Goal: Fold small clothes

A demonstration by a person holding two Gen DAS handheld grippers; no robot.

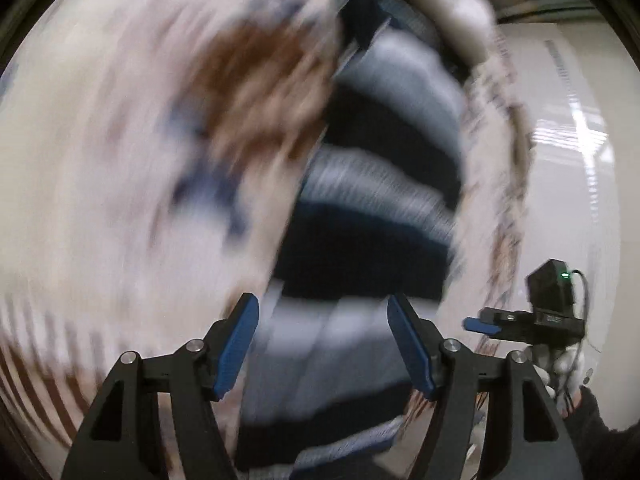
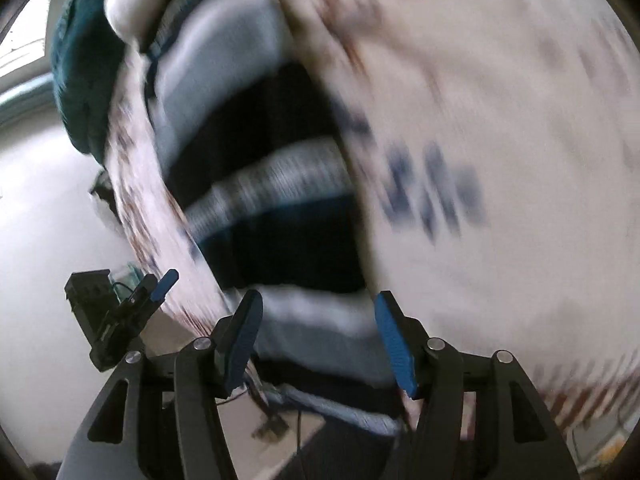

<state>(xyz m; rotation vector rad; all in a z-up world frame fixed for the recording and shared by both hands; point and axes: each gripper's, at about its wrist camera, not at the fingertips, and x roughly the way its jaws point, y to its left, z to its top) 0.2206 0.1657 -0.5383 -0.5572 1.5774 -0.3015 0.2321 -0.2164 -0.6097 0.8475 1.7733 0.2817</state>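
Both tools, left tool (image 1: 324, 344) and right tool (image 2: 318, 340), are sitting released over a blurry navy-striped garment (image 1: 380, 200), and any print on the cream cloth (image 2: 500, 120) is smearing unreadably.

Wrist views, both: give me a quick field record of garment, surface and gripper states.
image quality: heavy motion blur in both views
garment: striped garment, dark and pale bands
under it: patterned cloth, whitish with brown and blue marks
left gripper: open, nothing gripped
right gripper: open, nothing gripped
fold state: cannot tell
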